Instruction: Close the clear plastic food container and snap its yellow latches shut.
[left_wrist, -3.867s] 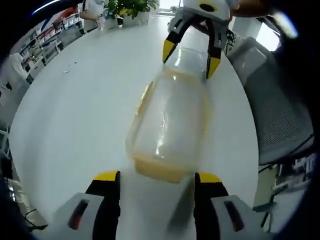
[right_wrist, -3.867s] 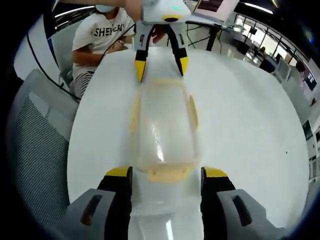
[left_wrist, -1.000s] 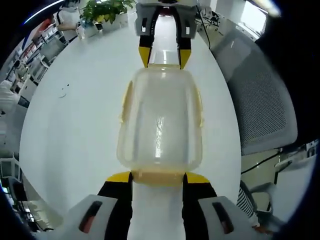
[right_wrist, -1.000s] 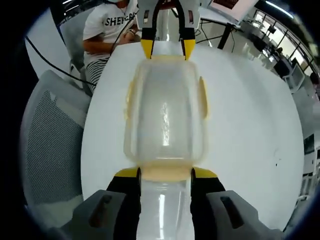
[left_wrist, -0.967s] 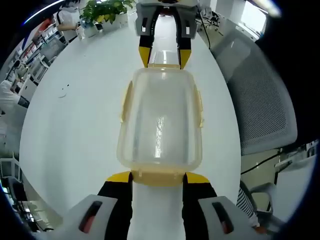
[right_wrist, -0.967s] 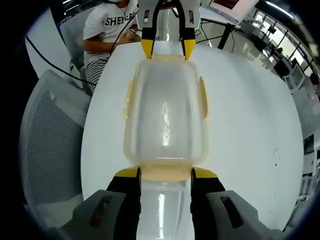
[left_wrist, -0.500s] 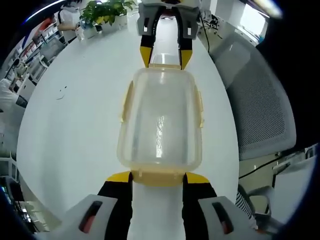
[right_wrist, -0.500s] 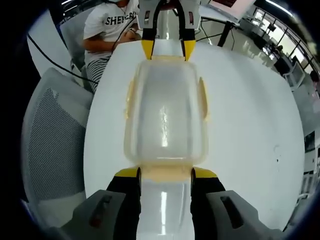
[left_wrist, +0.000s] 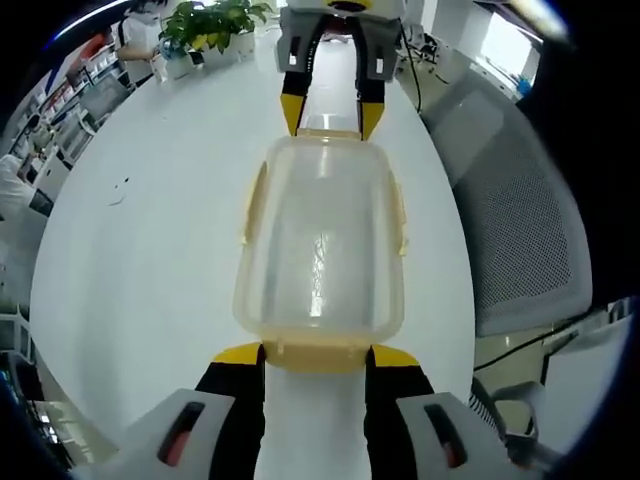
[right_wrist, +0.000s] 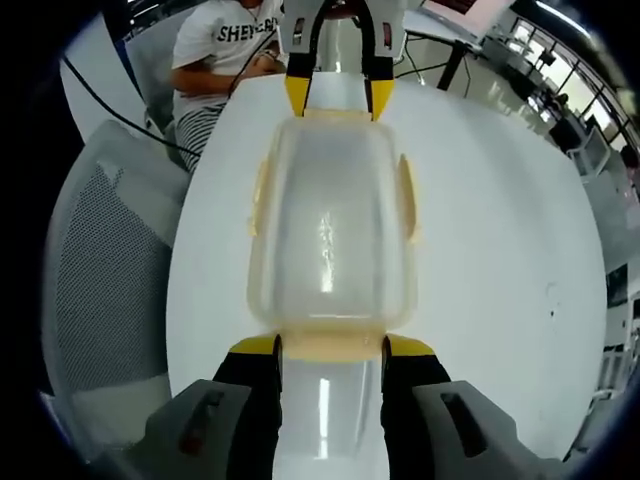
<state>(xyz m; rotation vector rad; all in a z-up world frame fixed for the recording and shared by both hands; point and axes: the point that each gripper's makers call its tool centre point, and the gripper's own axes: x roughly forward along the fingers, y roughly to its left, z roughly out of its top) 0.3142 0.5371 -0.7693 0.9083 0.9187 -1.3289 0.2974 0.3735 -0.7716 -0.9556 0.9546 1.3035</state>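
The clear plastic container (left_wrist: 320, 240) lies lengthwise on the white table, lid on, with yellow latches at its sides and ends. My left gripper (left_wrist: 316, 356) is shut on the near end latch (left_wrist: 318, 352), one yellow fingertip on each side of it. At the far end the right gripper (left_wrist: 330, 112) holds the opposite latch. In the right gripper view the same container (right_wrist: 330, 220) runs away from me. My right gripper (right_wrist: 331, 348) is shut on its near end latch (right_wrist: 331, 345), and the left gripper (right_wrist: 336, 100) clasps the far end. Side latches (right_wrist: 407, 200) sit against the walls.
The round white table (left_wrist: 150, 230) spreads wide to one side of the container. A grey mesh chair (left_wrist: 520, 200) stands close by the table's edge. A seated person in a white T-shirt (right_wrist: 215, 50) is at the far side. Potted plants (left_wrist: 215, 20) stand at the table's far edge.
Since 3.9 s ago both grippers' jaws have closed in onto the end latches and the container lies straight between them. Over the last second only the views drifted slightly.
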